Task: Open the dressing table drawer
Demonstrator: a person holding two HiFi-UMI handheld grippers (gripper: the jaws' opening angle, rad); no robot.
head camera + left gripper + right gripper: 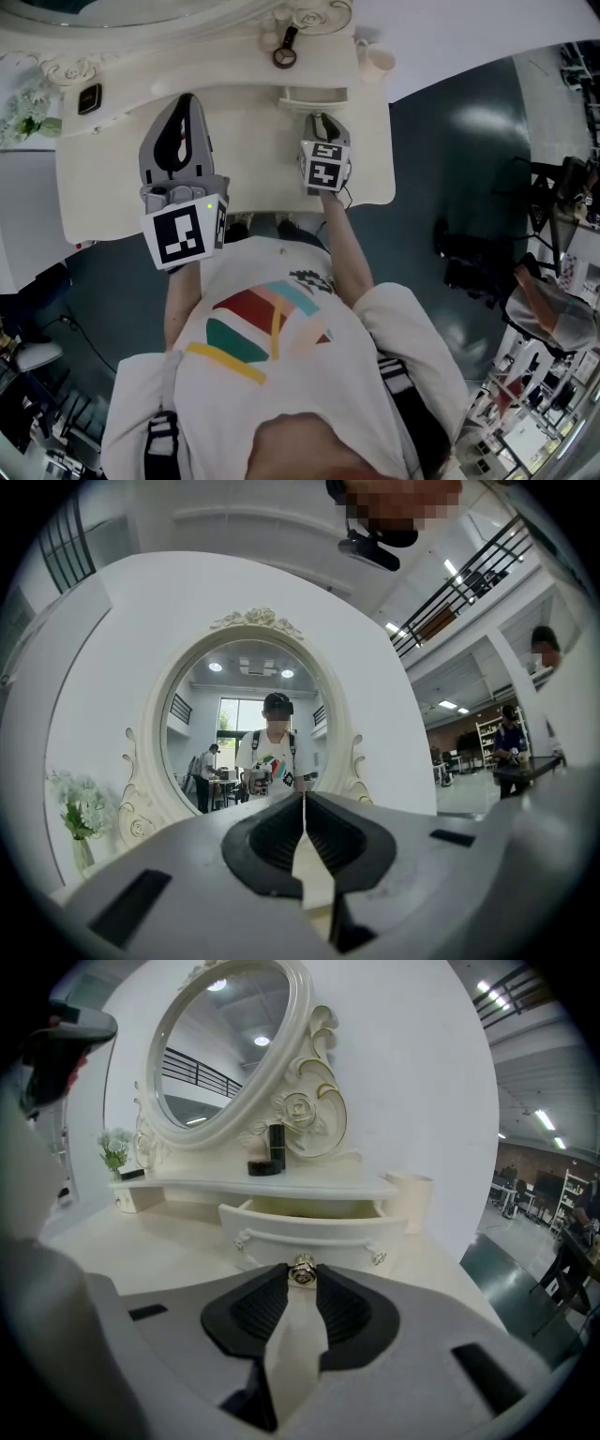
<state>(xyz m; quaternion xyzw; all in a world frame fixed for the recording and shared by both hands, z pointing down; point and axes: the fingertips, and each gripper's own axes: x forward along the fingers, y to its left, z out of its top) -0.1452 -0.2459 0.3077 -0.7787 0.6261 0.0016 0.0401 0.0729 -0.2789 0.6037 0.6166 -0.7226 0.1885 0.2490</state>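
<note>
right gripper pinching the knob of a part-open drawer

the small drawer (309, 1227) sits under the low shelf at the back of the cream dressing table (103, 178), at 12 o'clock from the person, and stands pulled out a little way. through the gap along its top only a pale inner wall shows. whether anything lies inside cannot be told. the right gripper (302, 1277) tilts down at the drawer front from 6 o'clock, its fingers pinching the small gold rose-shaped knob (302, 1269) from both sides.

on the shelf, at 11 o'clock of the drawer, a black tube (276, 1140) stands upright with a round dark compact (262, 1168) just beside it, both at the foot of the oval mirror (225, 1044). a cream cup (410, 1202) stands at 2 o'clock of the drawer, near its right end. a vase of white flowers (115, 1152) stands far off at 9 o'clock, at the shelf's left end.

the left gripper (304, 803) hovers level over the bare table top at 9 o'clock of the right gripper, well apart from the drawer and facing the mirror. its fingers are pressed together with nothing between them.
</note>
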